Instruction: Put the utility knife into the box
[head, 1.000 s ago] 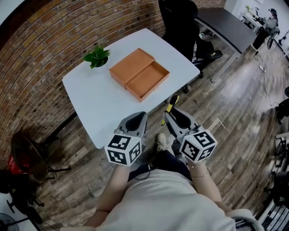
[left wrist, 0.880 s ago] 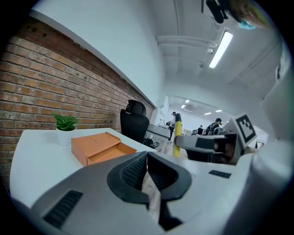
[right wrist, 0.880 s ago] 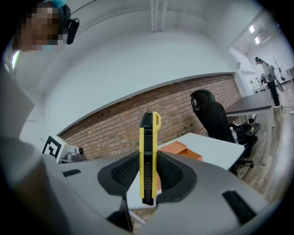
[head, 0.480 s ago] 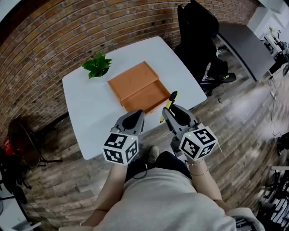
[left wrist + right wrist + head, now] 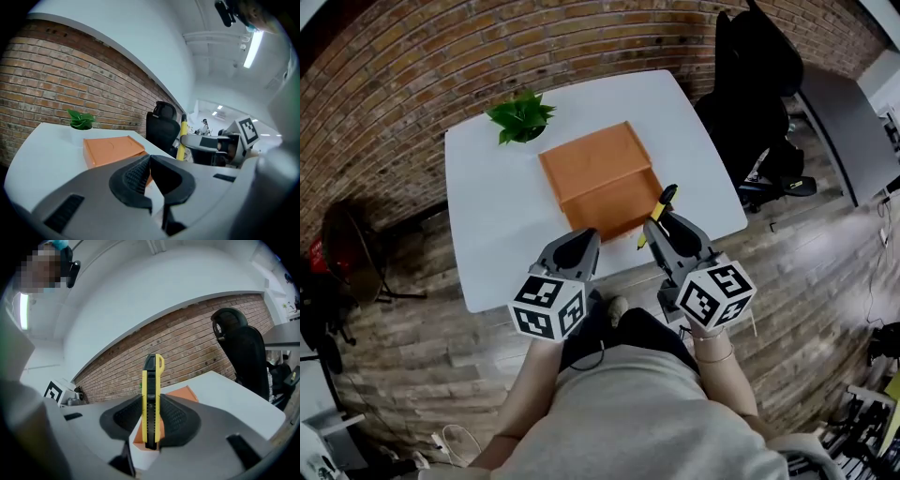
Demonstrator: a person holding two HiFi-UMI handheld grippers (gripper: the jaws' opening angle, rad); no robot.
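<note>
A yellow and black utility knife (image 5: 151,399) stands upright between the jaws of my right gripper (image 5: 151,420), which is shut on it. In the head view the utility knife (image 5: 656,212) sticks forward out of the right gripper (image 5: 661,228) over the table's near edge, just right of the orange box (image 5: 598,178). The box has its open tray toward me and its lid flat behind. My left gripper (image 5: 575,248) is shut and holds nothing, near the box's front left. In the left gripper view the box (image 5: 112,149) lies ahead past the left gripper (image 5: 149,176).
The box sits on a white table (image 5: 497,216) with a potted green plant (image 5: 520,117) at its far side. A black office chair (image 5: 750,70) stands right of the table. A brick wall runs behind. The floor is wood planks.
The view has swung so the table and box now lie closer and more squarely in front of both grippers. The knife has stayed clamped in the right gripper.
</note>
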